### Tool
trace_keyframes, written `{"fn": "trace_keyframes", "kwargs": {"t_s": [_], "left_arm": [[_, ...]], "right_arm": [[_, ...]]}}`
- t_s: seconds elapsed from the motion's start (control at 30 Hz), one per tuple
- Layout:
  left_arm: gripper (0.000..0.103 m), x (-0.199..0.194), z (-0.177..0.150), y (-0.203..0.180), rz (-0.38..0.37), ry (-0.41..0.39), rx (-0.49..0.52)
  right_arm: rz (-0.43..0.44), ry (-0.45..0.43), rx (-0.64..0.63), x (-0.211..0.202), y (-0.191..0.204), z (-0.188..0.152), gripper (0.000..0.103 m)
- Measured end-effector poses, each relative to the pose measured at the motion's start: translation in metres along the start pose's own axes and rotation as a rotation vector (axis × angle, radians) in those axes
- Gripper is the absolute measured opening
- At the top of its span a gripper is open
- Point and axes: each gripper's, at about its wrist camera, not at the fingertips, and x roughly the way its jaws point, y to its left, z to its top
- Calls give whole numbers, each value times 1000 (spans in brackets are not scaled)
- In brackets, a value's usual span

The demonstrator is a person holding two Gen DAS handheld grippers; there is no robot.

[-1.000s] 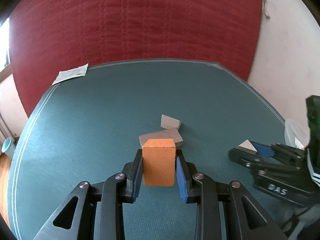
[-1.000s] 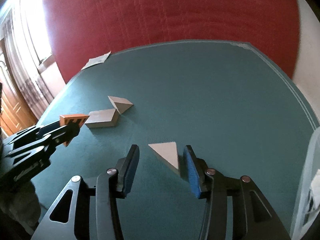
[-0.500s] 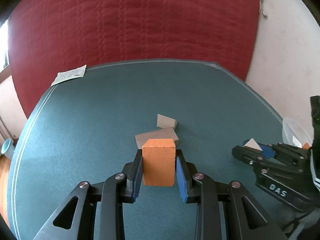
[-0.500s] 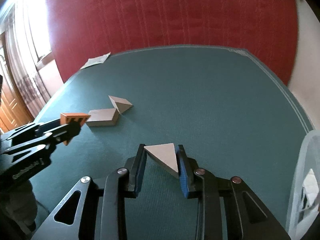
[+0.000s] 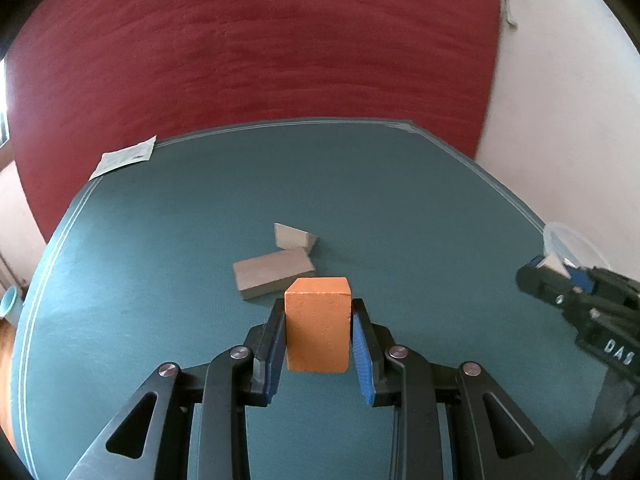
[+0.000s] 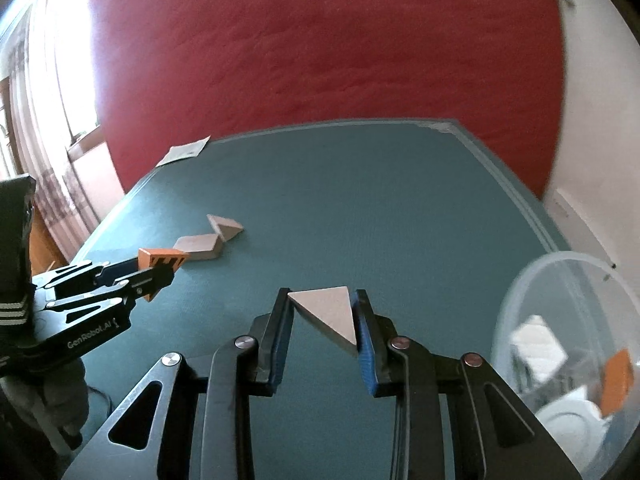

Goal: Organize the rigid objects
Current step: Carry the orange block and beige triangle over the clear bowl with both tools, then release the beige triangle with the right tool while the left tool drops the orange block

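My left gripper (image 5: 318, 320) is shut on an orange rectangular block (image 5: 317, 324) and holds it above the green table (image 5: 180, 208). My right gripper (image 6: 322, 312) is shut on a pale wooden triangle block (image 6: 330, 312), lifted off the table. The left gripper with the orange block (image 6: 162, 258) also shows at the left of the right wrist view. The right gripper (image 5: 552, 270) shows at the right of the left wrist view. A pale parallelogram block (image 5: 274, 272) and a pale wedge block (image 5: 294, 236) lie touching on the table beyond the left gripper.
A clear plastic tub (image 6: 568, 360) at the table's right holds white pieces and an orange one; its rim (image 5: 568, 236) also shows in the left wrist view. A paper slip (image 5: 124, 158) lies at the far left corner. A red quilted panel (image 5: 256, 48) stands behind.
My right gripper closed on the triangle block, lifted it and carried it right toward the tub. My left gripper kept its hold on the orange block and drew back slightly.
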Motion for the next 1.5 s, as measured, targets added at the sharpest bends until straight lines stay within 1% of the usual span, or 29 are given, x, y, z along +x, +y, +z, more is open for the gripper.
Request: {"fn": "trace_keyframes", "kwargs": {"t_s": [0.4,0.63,0.87,1.13,1.3,1.4,1.5], "left_arm": [[32,1,8,-31,-41,-1,47],[32,-1,12,-50,-73,-7,82],[32,-7,13,-77,-115,-14,118],[32,-15,12,-113,-159,-22,170],[32,-20,10,-139,-206,-18,203],[32,-17,9,-153,-238,-7,226],[32,-14,7,-169,-261,3,256]], "right_arm": [[-130,-32,128,-43,-76,-16,31],[-192,-38,193,-58,-111,-26,31],[-247,-44,246,-70,-142,-38,31],[-273,-67,295,-80,-162,-46,32],[-295,-81,341,-82,-172,-48,33],[-302,-104,354,-87,-175,-47,41],[-308,-119,354,-91,-175,-47,43]]}}
